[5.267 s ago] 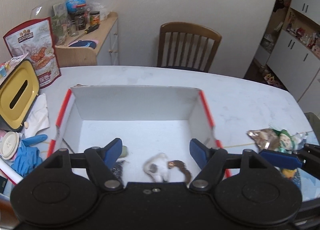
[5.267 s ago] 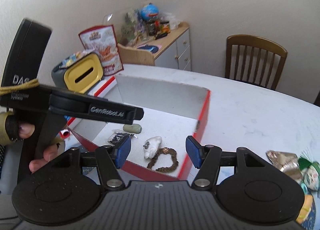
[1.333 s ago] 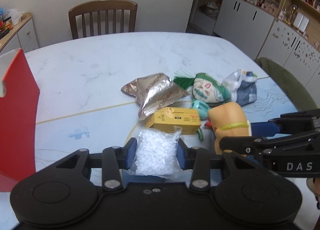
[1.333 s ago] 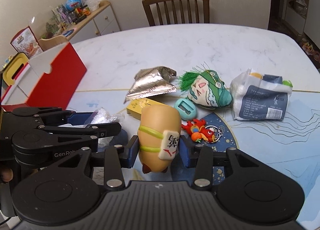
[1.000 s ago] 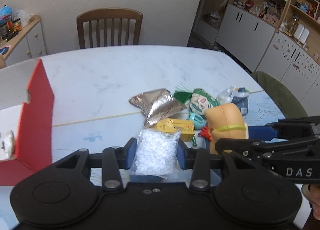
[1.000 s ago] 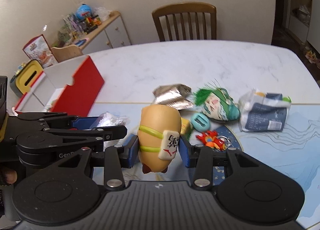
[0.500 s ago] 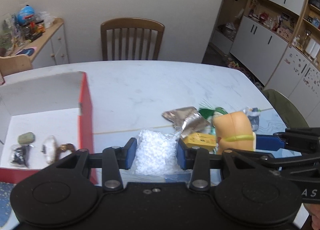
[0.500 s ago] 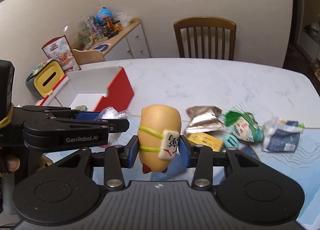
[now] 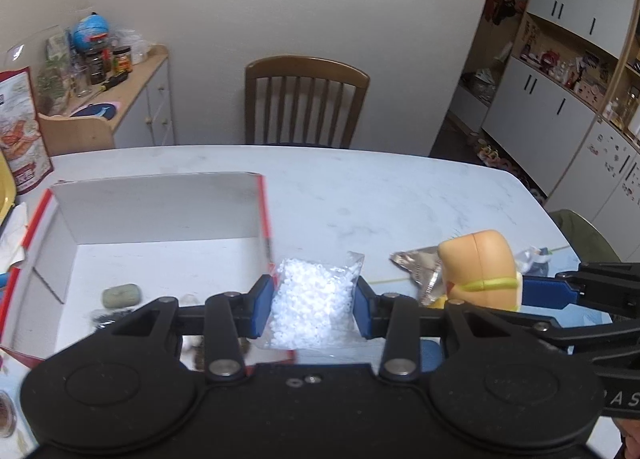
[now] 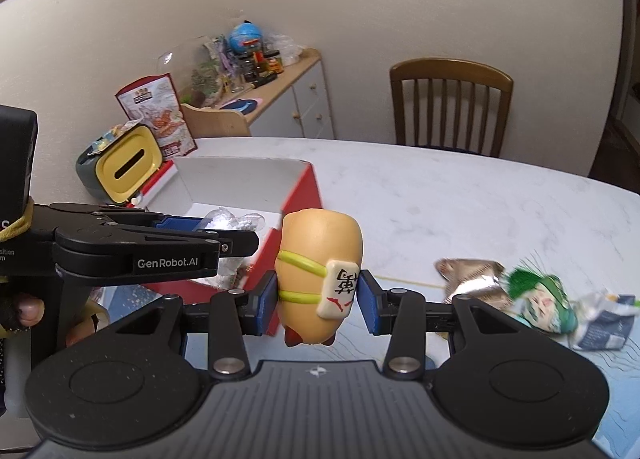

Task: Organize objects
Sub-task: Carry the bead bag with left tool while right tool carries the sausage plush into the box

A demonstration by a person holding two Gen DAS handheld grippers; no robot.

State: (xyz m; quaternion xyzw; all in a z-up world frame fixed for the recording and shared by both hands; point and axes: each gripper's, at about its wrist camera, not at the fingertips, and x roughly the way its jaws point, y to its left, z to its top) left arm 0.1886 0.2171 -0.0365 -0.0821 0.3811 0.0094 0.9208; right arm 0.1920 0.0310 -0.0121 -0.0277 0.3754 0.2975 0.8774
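White beads in a clear bag point(image 9: 314, 305) sit pinched in the left gripper point(image 9: 314, 309) above the red box's point(image 9: 160, 211) right wall; the right gripper point(image 10: 318, 299) clamps a tan bread-shaped toy point(image 10: 318, 259). Clear that wall before letting go, one item at a time.

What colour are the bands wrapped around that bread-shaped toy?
Yellow-green bands on the tan toy held by the right gripper; clearest in the right wrist view.

A tan plush point(image 10: 320, 255) bears yellow-green bands and a white tile with black lettering; the bag of beads point(image 9: 314, 303) is white; the box point(image 9: 160, 215) is white inside, red-edged.
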